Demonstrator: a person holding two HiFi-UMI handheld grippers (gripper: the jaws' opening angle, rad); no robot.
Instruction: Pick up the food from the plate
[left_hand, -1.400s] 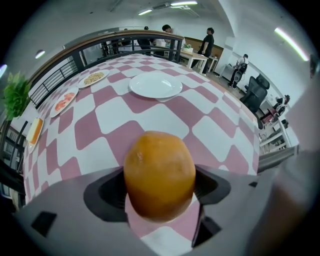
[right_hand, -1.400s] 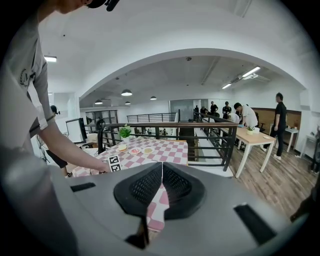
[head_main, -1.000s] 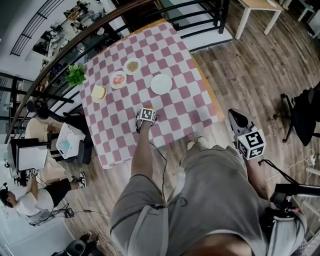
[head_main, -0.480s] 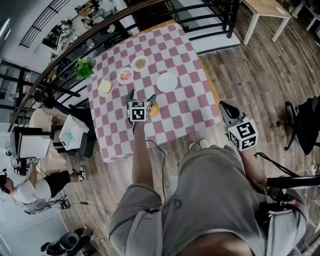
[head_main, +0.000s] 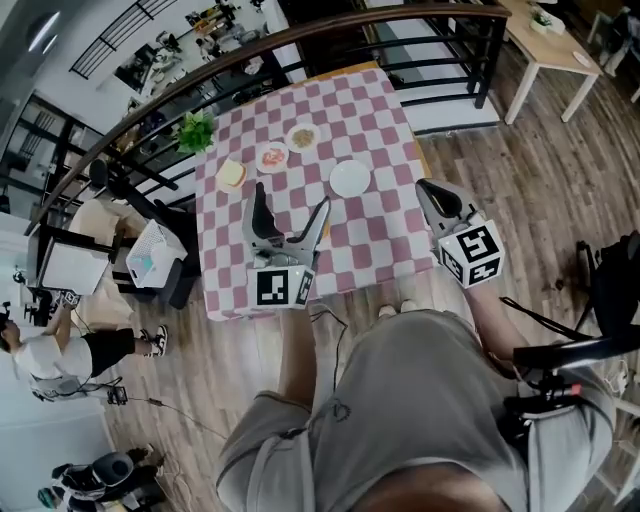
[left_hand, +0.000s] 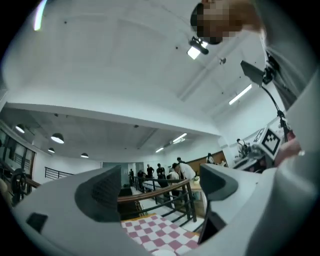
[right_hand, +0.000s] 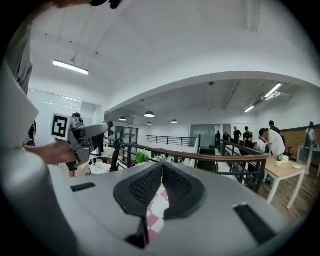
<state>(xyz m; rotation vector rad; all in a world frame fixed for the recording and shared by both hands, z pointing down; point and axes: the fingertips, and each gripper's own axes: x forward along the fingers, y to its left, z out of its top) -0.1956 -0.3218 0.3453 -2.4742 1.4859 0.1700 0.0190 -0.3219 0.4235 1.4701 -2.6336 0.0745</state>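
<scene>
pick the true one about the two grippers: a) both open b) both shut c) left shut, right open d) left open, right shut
d: on the left gripper the fingers stand wide apart with nothing held, while on the right gripper they meet at the tips.

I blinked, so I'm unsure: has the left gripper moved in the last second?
Yes. The left gripper has drawn back from mid-table toward the table's near edge, jaws apart.
</scene>
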